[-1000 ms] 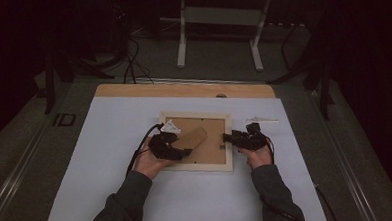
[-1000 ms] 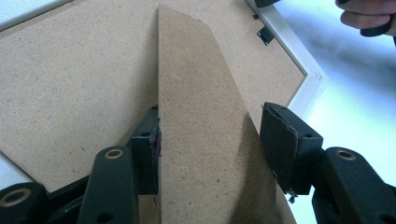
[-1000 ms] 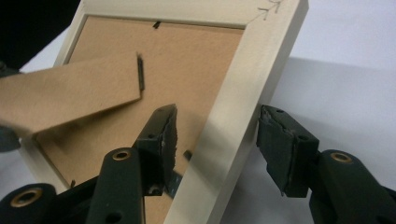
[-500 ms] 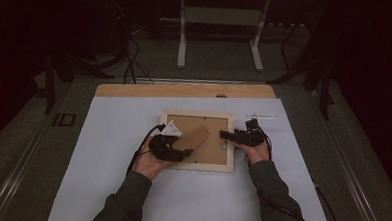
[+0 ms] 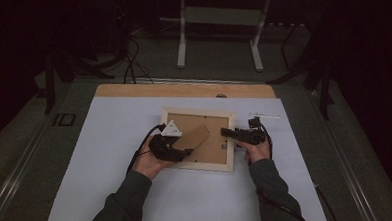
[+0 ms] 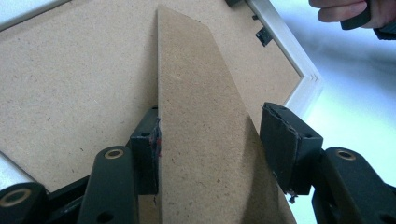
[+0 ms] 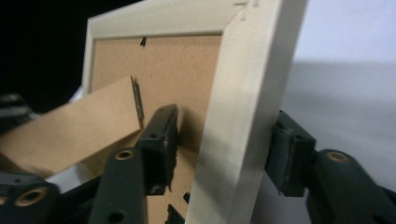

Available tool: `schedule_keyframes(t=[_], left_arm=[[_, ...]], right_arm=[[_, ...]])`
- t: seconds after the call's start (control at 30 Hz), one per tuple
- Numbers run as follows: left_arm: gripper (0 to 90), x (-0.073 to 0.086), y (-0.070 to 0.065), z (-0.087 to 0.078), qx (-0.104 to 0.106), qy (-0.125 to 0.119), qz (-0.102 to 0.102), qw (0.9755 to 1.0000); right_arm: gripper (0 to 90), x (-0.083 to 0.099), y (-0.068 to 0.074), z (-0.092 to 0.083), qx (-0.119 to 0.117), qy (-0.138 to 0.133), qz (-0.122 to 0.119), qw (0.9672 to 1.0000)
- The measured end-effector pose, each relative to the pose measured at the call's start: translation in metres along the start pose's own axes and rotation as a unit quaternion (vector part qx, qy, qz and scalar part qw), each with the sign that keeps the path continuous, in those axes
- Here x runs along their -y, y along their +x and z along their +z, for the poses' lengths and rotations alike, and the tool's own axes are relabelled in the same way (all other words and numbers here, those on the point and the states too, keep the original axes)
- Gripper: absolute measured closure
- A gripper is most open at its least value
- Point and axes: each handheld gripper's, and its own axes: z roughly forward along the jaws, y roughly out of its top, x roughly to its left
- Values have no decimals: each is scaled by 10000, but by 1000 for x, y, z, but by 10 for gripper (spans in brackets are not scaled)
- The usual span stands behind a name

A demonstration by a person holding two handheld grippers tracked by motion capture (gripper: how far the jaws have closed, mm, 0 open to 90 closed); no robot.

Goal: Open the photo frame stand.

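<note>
Now the left gripper (image 5: 186,152) jaws straddle the frame's stand (image 6: 205,140), one pad touching; the right gripper (image 7: 219,154), jaws just closing, brackets the picture frame (image 5: 200,138) rail.

Pale smooth wooden frame (image 5: 200,140), matt brown fibreboard stand (image 6: 201,140), rough backing

The one thing I can read from here is a dark "ID" marking (image 5: 63,119) on the grey floor just left of the surface's far left corner. The picture frame's back (image 5: 212,124) carries no writing.
</note>
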Motion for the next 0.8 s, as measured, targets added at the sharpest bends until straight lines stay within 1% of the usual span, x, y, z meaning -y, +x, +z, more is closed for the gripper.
schedule_keyframes(t=[0.03,0.1,0.23,0.37,0.5,0.63,0.8], left_arm=[[456,0,0,0,-1,-2,19,10000],[457,-2,-1,-1,-27,-3,50,10000],[458,-4,0,-2,-40,-21,108,9999],[459,-5,1,-2,-34,-32,123,9999],[458,-6,2,-4,-23,-73,96,9999],[456,-7,5,-4,-108,-101,46,9999],[457,-9,5,-2,-255,-33,139,9996]], right_arm=[[510,0,-1,-2,-58,-66,89,9999],[528,0,-2,-4,-118,-152,186,9996],[542,-2,-1,-7,-117,-245,210,9994],[543,-4,1,-8,-59,-263,143,9995],[550,-5,4,-10,-44,-320,102,9994],[569,-8,7,-13,-78,-447,46,9990],[575,-12,10,-16,-34,-530,-74,9986]])
